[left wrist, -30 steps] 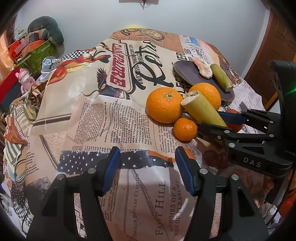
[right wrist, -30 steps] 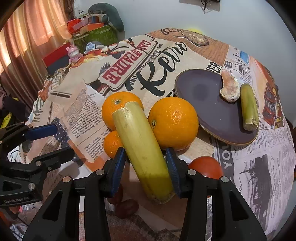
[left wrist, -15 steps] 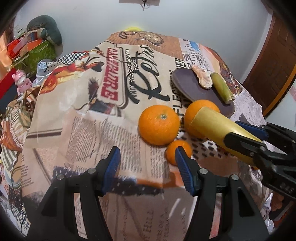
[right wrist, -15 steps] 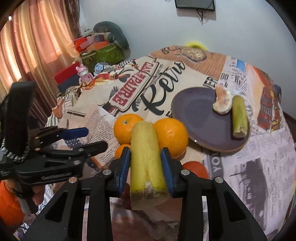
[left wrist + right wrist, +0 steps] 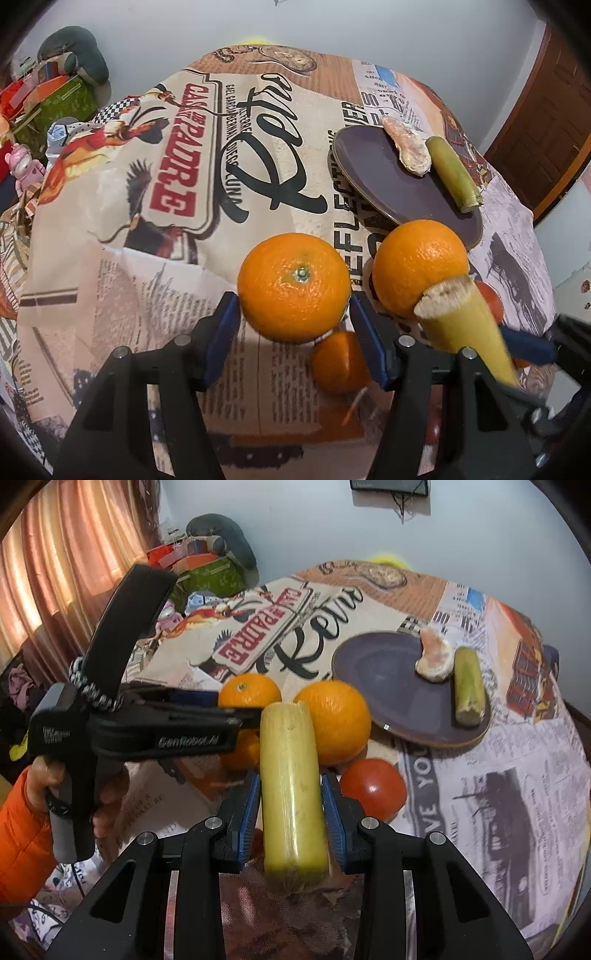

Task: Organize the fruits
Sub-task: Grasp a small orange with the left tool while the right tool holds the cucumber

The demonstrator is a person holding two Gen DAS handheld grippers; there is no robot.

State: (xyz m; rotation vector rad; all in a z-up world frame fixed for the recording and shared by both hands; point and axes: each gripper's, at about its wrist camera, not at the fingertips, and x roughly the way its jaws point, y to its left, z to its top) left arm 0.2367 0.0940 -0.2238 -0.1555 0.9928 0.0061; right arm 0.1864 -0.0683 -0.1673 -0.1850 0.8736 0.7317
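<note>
My right gripper (image 5: pixel 290 808) is shut on a yellow banana piece (image 5: pixel 290 771) and holds it above the table; it also shows at the right of the left wrist view (image 5: pixel 465 325). My left gripper (image 5: pixel 295 332) is open, its jaws on either side of a large orange (image 5: pixel 293 286). A second large orange (image 5: pixel 417 266) and a small orange (image 5: pixel 338 360) lie close by. A dark purple plate (image 5: pixel 384 181) holds a peeled orange segment (image 5: pixel 408 151) and a green banana piece (image 5: pixel 452 173). A red tomato (image 5: pixel 373 788) lies right of the held piece.
The table wears a newspaper-print cloth (image 5: pixel 166 184). A pile of boxes, toys and a cushion (image 5: pixel 48 96) sits beyond its far left edge. A wooden door (image 5: pixel 546 122) stands at the right. Curtains (image 5: pixel 55 572) hang on the left.
My left gripper has moved forward so its open jaws now flank the large orange. My right gripper has lifted the banana piece a little higher.
</note>
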